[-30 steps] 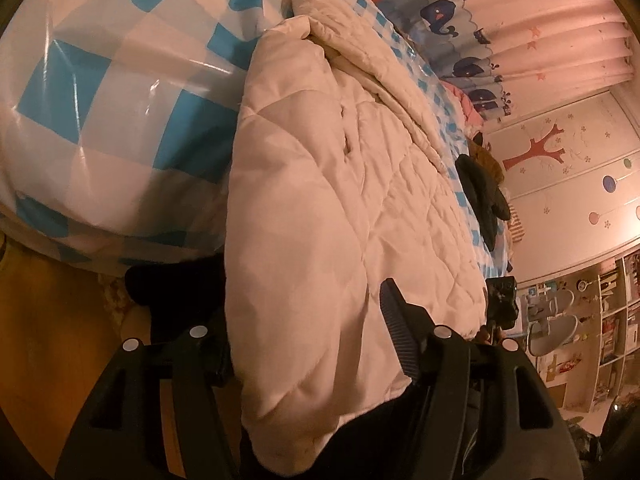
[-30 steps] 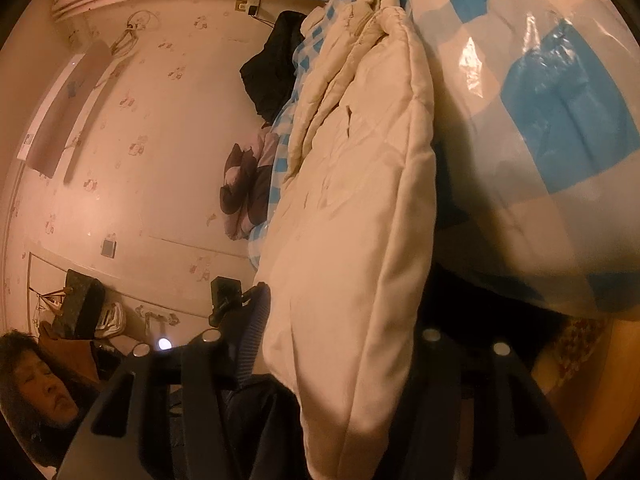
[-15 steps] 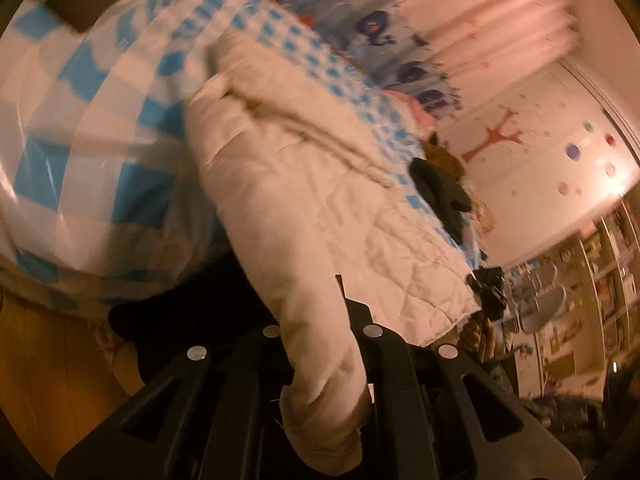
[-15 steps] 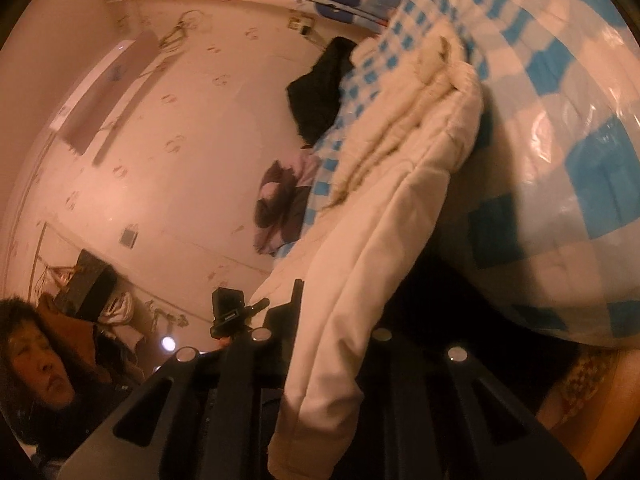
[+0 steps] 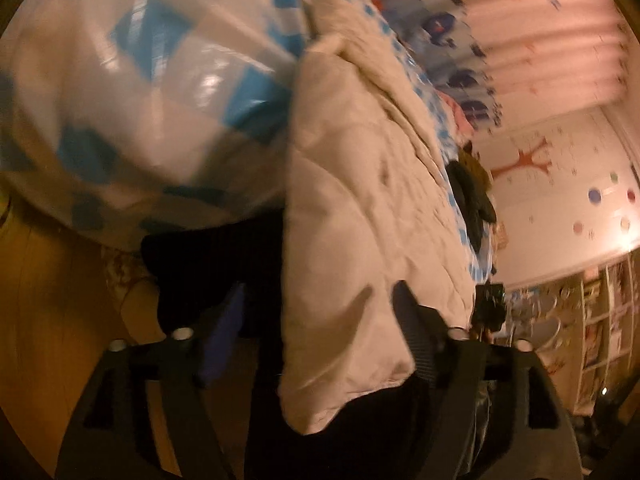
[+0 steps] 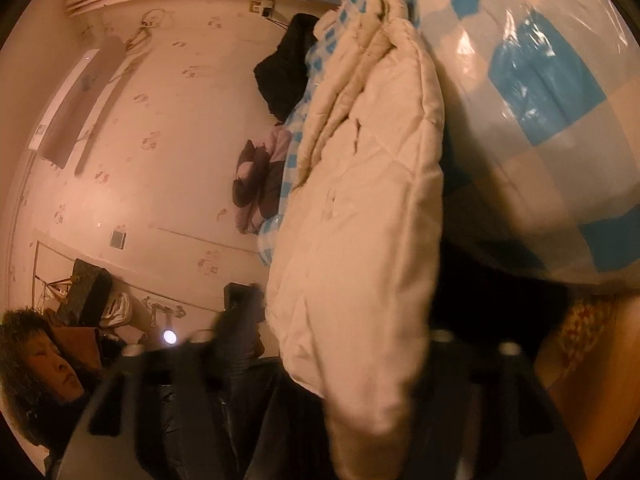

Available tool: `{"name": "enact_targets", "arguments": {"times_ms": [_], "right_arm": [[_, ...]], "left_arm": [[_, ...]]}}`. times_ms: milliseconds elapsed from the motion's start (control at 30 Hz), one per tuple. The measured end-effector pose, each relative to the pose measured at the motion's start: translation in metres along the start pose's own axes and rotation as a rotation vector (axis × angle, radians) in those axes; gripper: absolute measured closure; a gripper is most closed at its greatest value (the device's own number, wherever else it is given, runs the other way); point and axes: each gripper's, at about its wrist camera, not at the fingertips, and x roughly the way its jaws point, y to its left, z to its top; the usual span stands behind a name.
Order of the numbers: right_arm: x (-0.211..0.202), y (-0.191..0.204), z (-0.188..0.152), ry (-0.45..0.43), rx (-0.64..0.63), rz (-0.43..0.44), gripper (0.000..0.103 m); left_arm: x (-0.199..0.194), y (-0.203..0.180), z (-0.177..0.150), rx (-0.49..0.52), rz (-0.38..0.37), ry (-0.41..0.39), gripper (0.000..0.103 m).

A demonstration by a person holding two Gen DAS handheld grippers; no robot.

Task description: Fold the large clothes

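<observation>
The left gripper (image 5: 316, 320) stands wide open, its two fingers spread apart with the corner of the cream quilted coat (image 5: 360, 216) hanging down between them; the cloth lies against the finger (image 5: 416, 344) on the picture's right side and stands clear of the other. The right gripper (image 6: 332, 344) also has its fingers set well apart, the coat's near edge (image 6: 360, 260) draping between them. That view is blurred at the bottom and the coat covers one finger, so I cannot tell whether the cloth is pinched or only resting there.

There is one coat. It lies on the bed's blue-and-white checked cover (image 5: 168, 92), its long axis running from the grippers away toward the far end of the bed. The near hem hangs over the bed's edge and the bunched, ridged end (image 6: 372, 24) points away from the cameras. The cover shows glossy highlights beside the coat.

Beyond the coat, further along the bed, lies one dark garment (image 5: 472, 200), also seen in the right wrist view (image 6: 284, 68). Beside the coat on the side away from the checked cover sits one purple-and-dark patterned bundle (image 6: 260, 176). Past the coat's far end hangs a curtain with dark whale shapes (image 5: 448, 24). Off to the side of the coat's near end, a person's face (image 6: 44, 364) shows at the frame edge.
</observation>
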Motion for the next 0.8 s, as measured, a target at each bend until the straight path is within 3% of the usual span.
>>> {"name": "enact_targets", "arguments": {"times_ms": [67, 200, 300, 400, 533, 567, 600, 633, 667, 733, 800], "right_arm": [[0.002, -0.002, 0.002, 0.005, 0.006, 0.003, 0.037], [0.010, -0.009, 0.005, 0.027, 0.029, 0.015, 0.033], [0.017, -0.011, 0.004, 0.032, 0.039, 0.035, 0.033], [0.021, -0.009, 0.003, 0.037, 0.037, 0.055, 0.033], [0.023, -0.002, 0.002, 0.021, 0.004, 0.052, 0.035], [0.022, 0.000, 0.002, 0.013, -0.009, 0.042, 0.053], [0.022, 0.002, 0.001, 0.006, -0.016, 0.031, 0.063], [0.021, 0.003, 0.001, -0.004, -0.018, 0.023, 0.077], [0.020, 0.003, 0.000, -0.014, -0.026, 0.020, 0.079], [0.019, 0.007, -0.001, -0.035, -0.042, 0.015, 0.082], [0.015, 0.013, -0.001, -0.063, -0.056, 0.032, 0.084]], "left_arm": [[0.001, 0.015, 0.000, -0.028, 0.006, -0.012, 0.021], [0.017, 0.041, 0.001, -0.068, -0.050, 0.008, 0.016], [0.038, 0.049, 0.001, -0.098, -0.168, 0.022, 0.015], [0.064, 0.043, -0.004, -0.075, -0.248, 0.076, 0.013], [0.085, 0.025, -0.015, -0.001, -0.280, 0.129, 0.014], [0.085, 0.020, -0.017, 0.020, -0.287, 0.117, 0.024], [0.083, 0.014, -0.018, 0.044, -0.281, 0.104, 0.035], [0.083, 0.010, -0.019, 0.056, -0.271, 0.109, 0.060], [0.081, 0.004, -0.019, 0.068, -0.242, 0.106, 0.074], [0.074, -0.009, -0.021, 0.118, -0.208, 0.086, 0.089], [0.064, -0.028, -0.025, 0.182, -0.184, 0.051, 0.094]]}}
